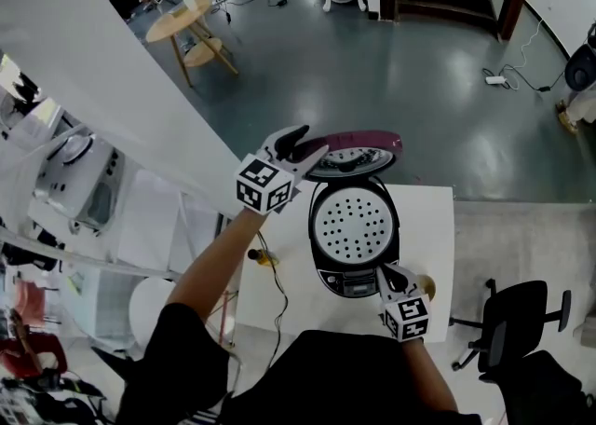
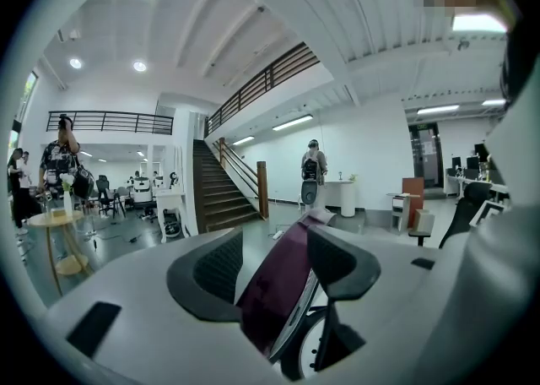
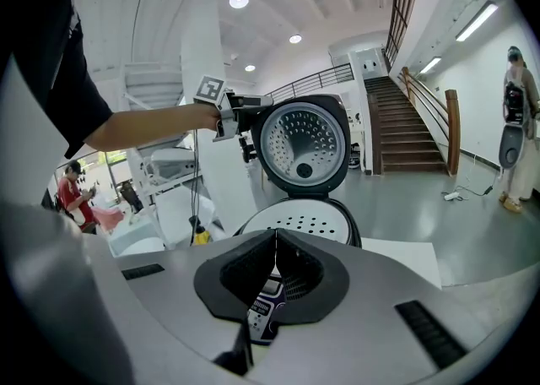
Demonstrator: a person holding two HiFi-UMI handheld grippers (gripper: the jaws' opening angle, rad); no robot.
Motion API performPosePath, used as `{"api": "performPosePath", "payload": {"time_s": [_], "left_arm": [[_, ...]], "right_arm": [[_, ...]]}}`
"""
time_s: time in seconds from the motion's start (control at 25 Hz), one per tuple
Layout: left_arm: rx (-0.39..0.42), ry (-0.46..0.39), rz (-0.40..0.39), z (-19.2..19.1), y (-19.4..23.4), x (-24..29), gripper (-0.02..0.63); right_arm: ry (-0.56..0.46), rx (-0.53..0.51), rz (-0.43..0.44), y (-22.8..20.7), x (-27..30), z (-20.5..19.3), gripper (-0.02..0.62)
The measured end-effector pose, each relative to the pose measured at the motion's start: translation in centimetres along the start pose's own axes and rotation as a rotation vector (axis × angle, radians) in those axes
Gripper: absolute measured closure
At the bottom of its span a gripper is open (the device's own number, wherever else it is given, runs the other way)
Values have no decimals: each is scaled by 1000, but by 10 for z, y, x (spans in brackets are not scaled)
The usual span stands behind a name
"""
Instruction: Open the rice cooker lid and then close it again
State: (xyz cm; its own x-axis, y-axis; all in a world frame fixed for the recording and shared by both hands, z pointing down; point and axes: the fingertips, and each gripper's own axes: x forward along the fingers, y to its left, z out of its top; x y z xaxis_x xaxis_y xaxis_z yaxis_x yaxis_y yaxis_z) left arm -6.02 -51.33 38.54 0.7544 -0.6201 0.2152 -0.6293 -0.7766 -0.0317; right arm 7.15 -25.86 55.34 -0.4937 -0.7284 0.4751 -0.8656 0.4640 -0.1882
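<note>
Head view, centre: left gripper [image 1: 303, 145] clamped on raised lid [image 1: 365, 142], right gripper [image 1: 384, 273] clenched empty. Closing next: swing down until latched

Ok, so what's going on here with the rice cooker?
A person is working a rice cooker on a white table with a hand-held gripper in each hand. The lid stands open. The left hand-held gripper has the lid's rim between its jaws, though whether it is clamped is unclear. The right hand-held gripper, jaws together and empty, points at the cooker's front panel. The lid has not been closed again yet.
</note>
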Motion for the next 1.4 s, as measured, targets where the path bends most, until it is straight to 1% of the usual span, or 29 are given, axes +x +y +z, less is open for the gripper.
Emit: {"api": "performPosePath", "payload": {"time_s": [0.44, 0.56, 0.72, 0.8, 0.96, 1.04, 1.2, 1.32, 1.4], "left_arm": [[54, 65, -78, -8, -31, -13, 385], [91, 91, -103, -11, -43, -17, 396], [141, 116, -129, -16, -57, -23, 409], [166, 120, -141, -18, -63, -25, 418], [214, 121, -167, -23, -74, -30, 432], [231, 130, -185, -25, -80, -32, 438], [256, 178, -242, -34, -95, -40, 457], [273, 206, -307, -43, -108, -45, 481], [281, 216, -329, -49, -116, -48, 500]], "right_arm": [[-6, -4, -4, 8, -11, -4, 595], [2, -26, -10, 12, -13, -8, 595], [-15, -4, -21, 15, -19, -9, 595], [-20, 2, -23, 17, -21, -9, 595], [-36, -30, -39, 22, -27, -4, 595], [-48, -29, -43, 25, -30, -2, 595], [-56, -16, -43, 31, -32, -3, 595], [-70, 22, -37, 34, -35, -2, 595], [-81, 39, -41, 34, -37, -1, 595]]}}
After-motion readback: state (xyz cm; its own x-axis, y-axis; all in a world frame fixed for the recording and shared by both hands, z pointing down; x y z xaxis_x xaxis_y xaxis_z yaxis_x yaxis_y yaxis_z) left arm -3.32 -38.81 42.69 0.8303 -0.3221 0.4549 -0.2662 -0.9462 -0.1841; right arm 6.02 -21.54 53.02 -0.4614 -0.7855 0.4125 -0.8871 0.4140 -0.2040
